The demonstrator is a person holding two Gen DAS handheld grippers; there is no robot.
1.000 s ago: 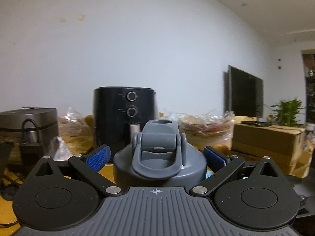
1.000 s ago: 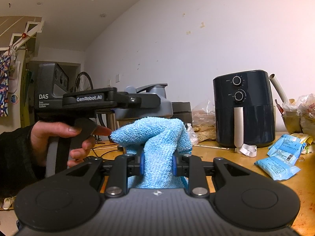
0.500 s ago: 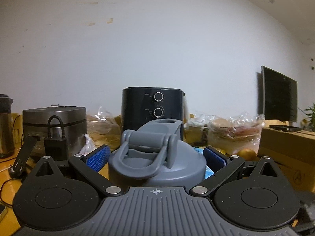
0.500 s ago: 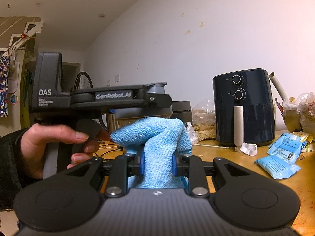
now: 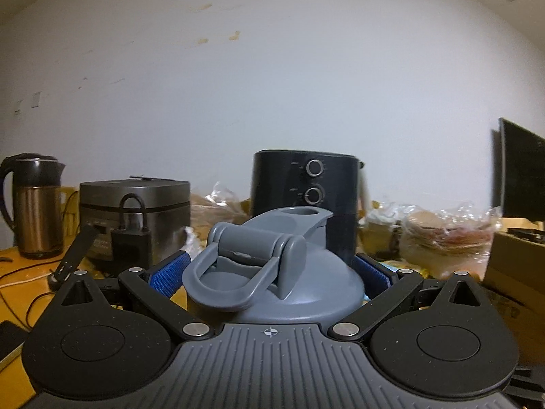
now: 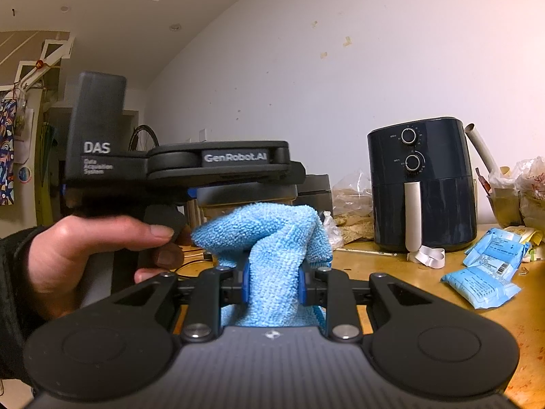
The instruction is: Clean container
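Gripping container between left gripper pads, near, before air fryer | right gripper clamped on blue cloth | hand at left

The left gripper has swung leftward, bringing the kettle into its view.

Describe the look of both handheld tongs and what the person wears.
Both tongs are black with round discs, silver screws, ribbed grey bodies and blue pads. The left one's side reads "DAS" and "GenRobot.AI". The hand emerges from a dark sleeve.
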